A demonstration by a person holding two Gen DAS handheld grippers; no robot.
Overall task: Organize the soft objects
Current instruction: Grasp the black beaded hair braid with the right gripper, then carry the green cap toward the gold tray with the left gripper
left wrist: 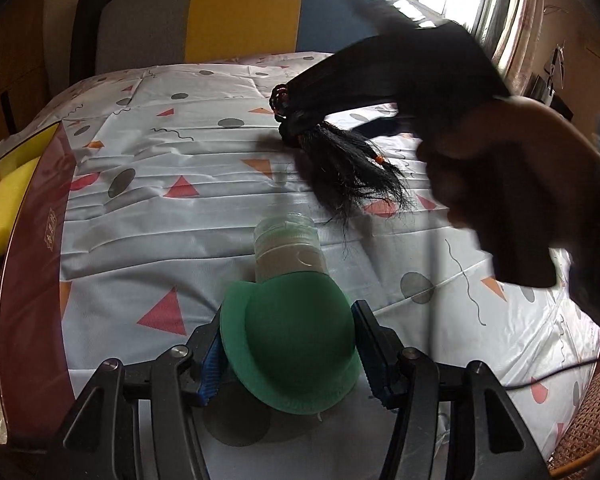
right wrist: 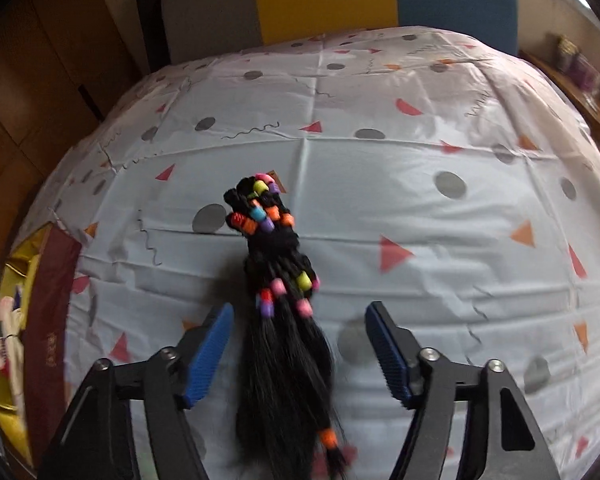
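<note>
Hair bundle: 1, between apart pads of right tool; left tool clamps 1 green hat.

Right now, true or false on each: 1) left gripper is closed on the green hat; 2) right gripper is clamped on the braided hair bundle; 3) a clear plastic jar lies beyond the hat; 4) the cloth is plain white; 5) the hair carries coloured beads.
1) True: the left gripper has its blue pads pressed on both sides of the small green foam bowler hat.
2) False: the right gripper is open; the black braided hair bundle lies between its pads untouched.
3) True: the clear plastic jar lies on its side just past the hat.
4) False: the tablecloth has triangles, dots and squiggles.
5) True.
</note>
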